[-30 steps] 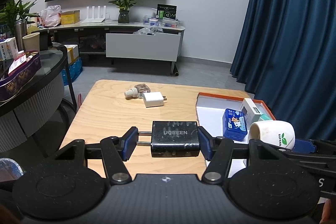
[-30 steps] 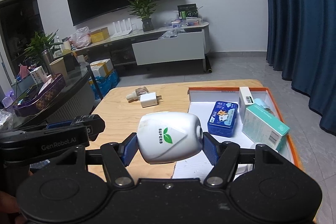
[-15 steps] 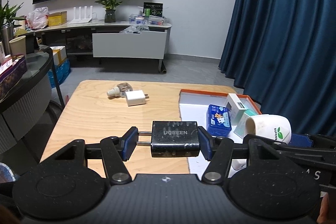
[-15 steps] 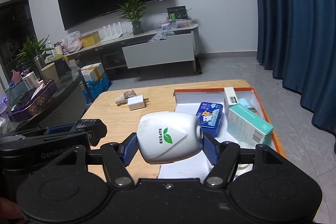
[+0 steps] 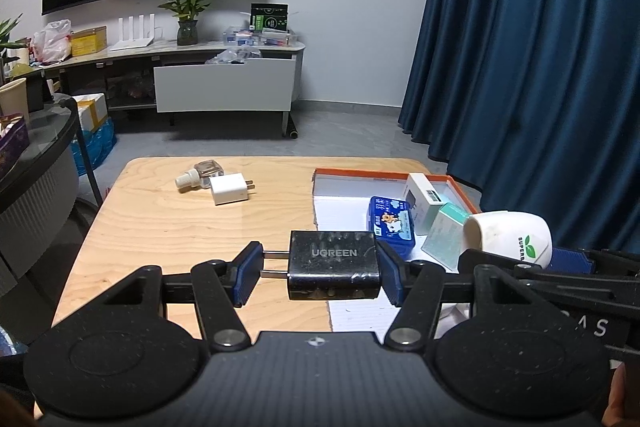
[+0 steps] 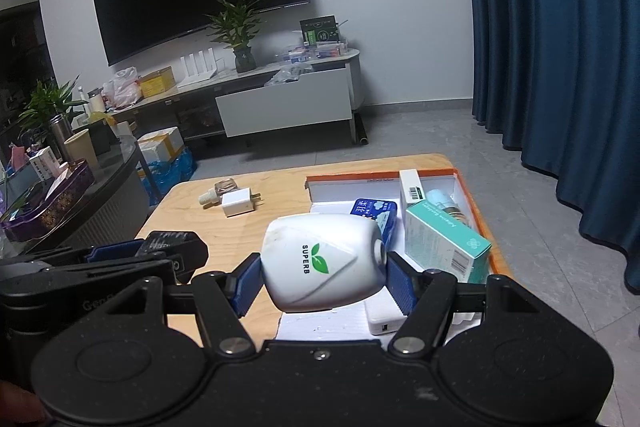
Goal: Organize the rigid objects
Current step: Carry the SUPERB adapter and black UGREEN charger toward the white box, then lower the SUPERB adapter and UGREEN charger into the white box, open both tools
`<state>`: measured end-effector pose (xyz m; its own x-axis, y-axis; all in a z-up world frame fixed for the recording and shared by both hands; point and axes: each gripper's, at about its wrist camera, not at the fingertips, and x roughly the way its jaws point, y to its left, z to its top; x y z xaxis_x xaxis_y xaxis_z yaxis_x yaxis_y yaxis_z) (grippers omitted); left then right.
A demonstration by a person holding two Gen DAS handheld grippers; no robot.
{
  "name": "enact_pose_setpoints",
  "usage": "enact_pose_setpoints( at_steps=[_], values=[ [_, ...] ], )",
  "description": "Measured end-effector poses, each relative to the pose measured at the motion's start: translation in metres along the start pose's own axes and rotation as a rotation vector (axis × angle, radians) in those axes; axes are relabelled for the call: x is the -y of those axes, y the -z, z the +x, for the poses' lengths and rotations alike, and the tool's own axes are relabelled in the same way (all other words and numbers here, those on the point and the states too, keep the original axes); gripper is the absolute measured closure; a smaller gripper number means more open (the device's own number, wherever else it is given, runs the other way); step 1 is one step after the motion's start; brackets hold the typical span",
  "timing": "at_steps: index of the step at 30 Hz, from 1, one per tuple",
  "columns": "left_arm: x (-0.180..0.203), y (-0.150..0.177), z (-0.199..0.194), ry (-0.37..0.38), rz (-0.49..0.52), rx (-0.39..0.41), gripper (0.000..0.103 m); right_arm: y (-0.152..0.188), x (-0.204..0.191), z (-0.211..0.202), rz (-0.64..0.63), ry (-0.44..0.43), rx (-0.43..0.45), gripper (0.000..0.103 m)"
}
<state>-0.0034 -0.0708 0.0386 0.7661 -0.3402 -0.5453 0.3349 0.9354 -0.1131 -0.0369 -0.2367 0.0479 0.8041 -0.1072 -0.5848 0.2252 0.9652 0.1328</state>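
Wooden table (image 5: 160,227) view slides toward its right edge since a second ago: left gripper (image 5: 320,267) pinching black charger (image 5: 334,265), right gripper (image 6: 324,273) clamping white bottle (image 6: 320,263), both nearing orange-rimmed tray (image 5: 384,174) for drop-off.

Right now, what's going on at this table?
A person is tidying with a handheld gripper in each hand. The left gripper is shut on a black charger, and the right gripper is shut on a white SUPERB device. Both are held above the near end of the orange-rimmed tray, which already holds a blue tin and some small boxes. A white charger and a small bottle lie on the wooden table, outside the tray.
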Motion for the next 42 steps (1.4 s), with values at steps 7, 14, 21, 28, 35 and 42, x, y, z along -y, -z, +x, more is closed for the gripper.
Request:
enact_pose_setpoints(
  at_steps=[7,14,21,28,35,42],
  values=[
    [0.006,-0.002,0.003,0.021,0.013,-0.002,0.042,-0.001,0.008,-0.002,0.014,0.020,0.008,0.025],
    [0.016,-0.003,0.009,0.048,0.028,-0.010,0.042,-0.001,0.020,-0.003,0.034,0.046,0.012,0.025],
    [0.022,-0.003,0.012,0.063,0.040,-0.015,0.042,-0.002,0.033,-0.005,0.056,0.077,0.019,0.025],
    [0.028,-0.003,0.016,0.078,0.046,-0.028,0.042,-0.004,0.044,-0.006,0.075,0.099,0.030,0.025],
    [0.036,-0.005,0.021,0.093,0.059,-0.035,0.042,-0.007,0.049,-0.002,0.080,0.103,0.034,0.025],
    [0.039,-0.005,0.027,0.100,0.065,-0.045,0.042,-0.010,0.052,0.002,0.079,0.105,0.038,0.025]
  ],
)
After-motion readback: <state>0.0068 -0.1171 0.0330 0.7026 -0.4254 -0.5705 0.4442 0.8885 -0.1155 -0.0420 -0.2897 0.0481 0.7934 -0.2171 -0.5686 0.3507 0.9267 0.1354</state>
